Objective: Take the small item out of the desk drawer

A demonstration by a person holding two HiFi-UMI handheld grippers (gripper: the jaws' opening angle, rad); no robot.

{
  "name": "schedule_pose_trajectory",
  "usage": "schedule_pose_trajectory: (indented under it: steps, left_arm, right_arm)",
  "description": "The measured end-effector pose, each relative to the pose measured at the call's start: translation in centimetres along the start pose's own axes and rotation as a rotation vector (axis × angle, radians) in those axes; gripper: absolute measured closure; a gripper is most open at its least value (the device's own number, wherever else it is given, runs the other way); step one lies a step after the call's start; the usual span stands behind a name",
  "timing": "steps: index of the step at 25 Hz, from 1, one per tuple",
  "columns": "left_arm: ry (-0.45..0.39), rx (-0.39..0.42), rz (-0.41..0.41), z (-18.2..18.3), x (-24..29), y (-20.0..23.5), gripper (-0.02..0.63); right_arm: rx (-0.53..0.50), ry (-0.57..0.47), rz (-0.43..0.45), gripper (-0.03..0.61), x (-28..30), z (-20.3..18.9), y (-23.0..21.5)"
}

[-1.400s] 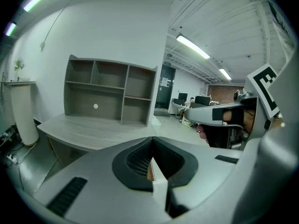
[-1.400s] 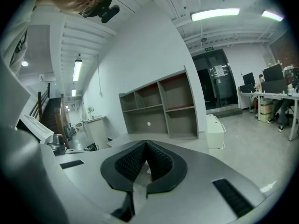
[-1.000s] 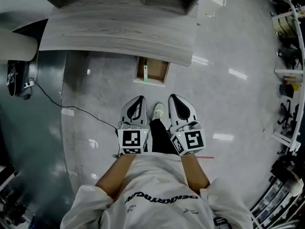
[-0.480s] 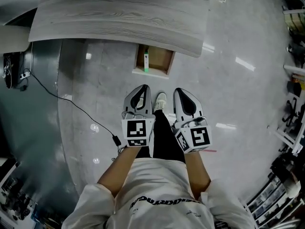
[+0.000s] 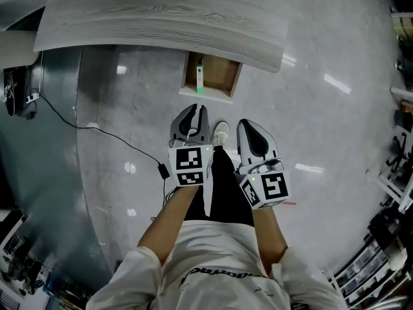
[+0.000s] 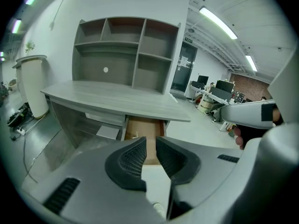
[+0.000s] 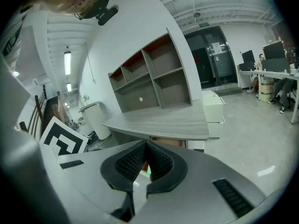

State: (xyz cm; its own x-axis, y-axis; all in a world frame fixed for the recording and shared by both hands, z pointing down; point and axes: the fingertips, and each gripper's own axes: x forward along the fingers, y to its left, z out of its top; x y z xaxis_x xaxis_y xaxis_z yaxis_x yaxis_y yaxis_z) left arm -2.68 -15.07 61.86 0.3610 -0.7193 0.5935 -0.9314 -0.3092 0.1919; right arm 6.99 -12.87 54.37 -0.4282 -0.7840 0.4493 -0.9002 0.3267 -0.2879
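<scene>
Jaws of our left gripper point(image 6: 150, 147) have just been opening slightly, empty; our right gripper point(image 7: 145, 146) is closed on nothing.

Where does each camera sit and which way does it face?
Head view: on the person's head, facing down at the grey wooden desk, open brown drawer and small white item; forearms, shoe, left gripper, right gripper show.
Left gripper view: on the left gripper, facing the desk; its jaws have just been opening, nothing between; right gripper shows.
Right gripper view: on the right gripper, facing the desk along shut jaws; left gripper's cube shows.
Shared: desk and drawer.
</scene>
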Motion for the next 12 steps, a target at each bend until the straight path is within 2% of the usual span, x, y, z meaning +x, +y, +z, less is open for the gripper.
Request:
schedule_pose_trajectory:
  steps: [6, 9, 12]
  left_arm:
    - [0.025, -0.027, 0.019, -1.4, 2.7, 0.6, 0.539]
    - [0.049, -0.034, 0.029, -2.5, 4.4, 1.2, 0.505]
    - [0.063, -0.041, 0.037, -3.3, 5.7, 1.8, 0.506]
  right_arm:
    - [-0.017, 0.021, 0.011, 0.546, 0.9, -1.5, -0.5]
    - [-0.016, 0.021, 0.009, 0.546, 1.6, -1.8, -0.8]
    - [-0.011, 0.025, 0.013, 0.548, 2.0, -2.2, -1.0]
